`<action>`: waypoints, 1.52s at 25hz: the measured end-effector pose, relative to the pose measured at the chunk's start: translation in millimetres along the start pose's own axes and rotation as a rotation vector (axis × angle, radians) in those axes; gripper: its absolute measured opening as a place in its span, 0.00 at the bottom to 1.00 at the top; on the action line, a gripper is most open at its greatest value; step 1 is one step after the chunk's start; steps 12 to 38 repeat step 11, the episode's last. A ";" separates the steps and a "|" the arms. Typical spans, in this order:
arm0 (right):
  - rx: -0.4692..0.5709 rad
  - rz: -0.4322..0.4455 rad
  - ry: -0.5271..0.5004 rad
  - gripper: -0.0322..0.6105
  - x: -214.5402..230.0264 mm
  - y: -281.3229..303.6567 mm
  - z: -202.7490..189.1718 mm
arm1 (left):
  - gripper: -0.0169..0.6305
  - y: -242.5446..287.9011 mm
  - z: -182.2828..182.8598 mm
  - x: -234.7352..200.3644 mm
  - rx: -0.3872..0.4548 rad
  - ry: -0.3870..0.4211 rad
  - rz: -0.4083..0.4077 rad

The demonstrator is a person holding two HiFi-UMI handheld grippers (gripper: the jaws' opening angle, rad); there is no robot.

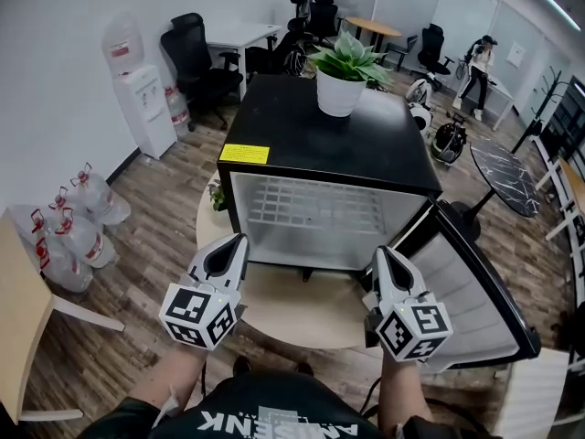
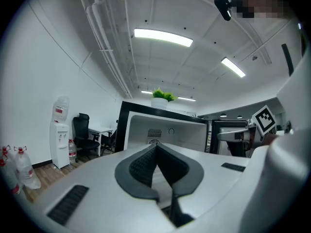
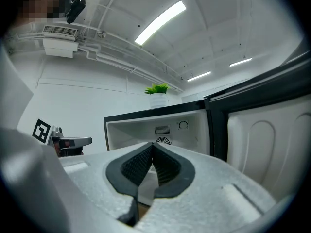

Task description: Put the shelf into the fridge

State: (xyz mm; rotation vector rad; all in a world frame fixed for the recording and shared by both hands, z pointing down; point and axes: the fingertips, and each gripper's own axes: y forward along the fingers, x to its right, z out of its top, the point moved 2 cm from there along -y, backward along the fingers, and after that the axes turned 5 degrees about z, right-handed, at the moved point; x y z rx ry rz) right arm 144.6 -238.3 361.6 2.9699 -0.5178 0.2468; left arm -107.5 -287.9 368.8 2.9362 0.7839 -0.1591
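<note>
In the head view, the left gripper (image 1: 240, 239) is seen at the lower left and the right gripper (image 1: 380, 251) at the lower right. Both are held in front of the open fridge (image 1: 302, 126), and each pair of jaws is pressed together at the tips with nothing between them. The shelf (image 1: 311, 204) is found inside the fridge at mid-frame — a white wire grid of thin crossing bars, lying flat across the pale cavity. The door (image 1: 475, 282) is swung open to the right. A yellow label (image 1: 244, 154) is seen on the top front edge, and a potted plant (image 1: 343, 71) is set on the black top. The fridge is carried on a round table (image 1: 302, 309).

In the left gripper view, the ribbed black pads (image 2: 143, 166) are seen meeting at a point — nothing is pinched. The fridge's white interior (image 2: 170, 130) is seen beyond them, at centre.

In the right gripper view, the pads (image 3: 136, 165) are likewise closed on nothing. The open cavity (image 3: 160, 127) lies behind them and the door's white lining (image 3: 262, 135) at the right; the shelf cannot be made out here.
</note>
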 end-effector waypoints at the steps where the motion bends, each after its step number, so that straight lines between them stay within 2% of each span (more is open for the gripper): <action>1: 0.000 0.001 0.001 0.06 0.1 -0.5 -0.2 | 0.03 -0.1 -0.3 -0.5 -0.002 0.001 0.001; 11: -0.010 0.015 0.000 0.06 -1.4 -5.3 -2.6 | 0.03 -0.7 -3.2 4.0 -0.015 0.025 -0.004; 38: -0.010 0.015 0.000 0.06 -1.4 -5.3 -2.6 | 0.03 -0.7 -3.2 4.0 -0.015 0.025 -0.004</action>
